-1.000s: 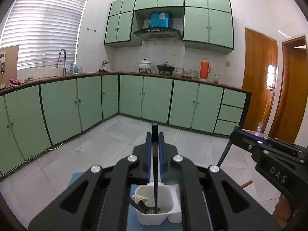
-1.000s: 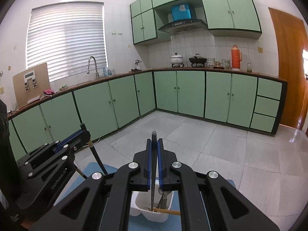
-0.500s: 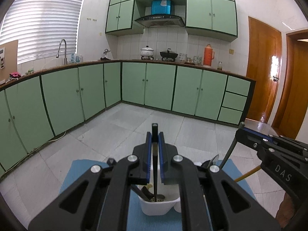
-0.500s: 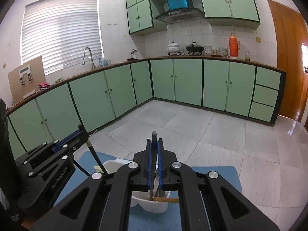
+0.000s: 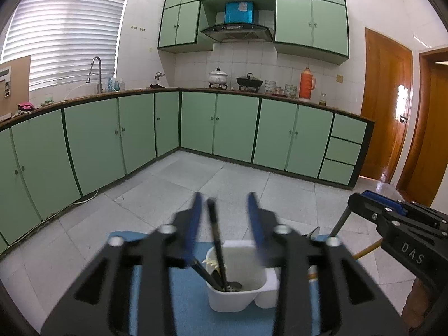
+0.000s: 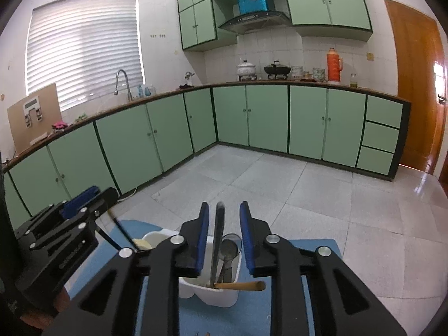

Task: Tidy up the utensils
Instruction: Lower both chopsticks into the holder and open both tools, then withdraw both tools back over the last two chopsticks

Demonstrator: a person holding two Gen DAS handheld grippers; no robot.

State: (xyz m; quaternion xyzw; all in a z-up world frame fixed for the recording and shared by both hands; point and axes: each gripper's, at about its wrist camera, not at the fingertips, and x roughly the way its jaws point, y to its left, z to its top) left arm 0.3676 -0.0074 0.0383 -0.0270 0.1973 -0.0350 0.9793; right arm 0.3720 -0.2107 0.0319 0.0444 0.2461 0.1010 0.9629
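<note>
The left hand-held gripper (image 5: 225,221) is opening, its jaws standing clear of a black utensil (image 5: 217,240) leaning in the white holder (image 5: 238,294) on the blue mat (image 5: 184,299); the right hand-held gripper (image 6: 224,225) is opening too, a dark-handled utensil (image 6: 217,240) standing loose between them in the same holder

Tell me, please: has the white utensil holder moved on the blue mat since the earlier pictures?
Cannot tell. The white utensil holder shifts slightly in frame on the blue mat, but the cameras tilted too; no clear slide shows.
</note>
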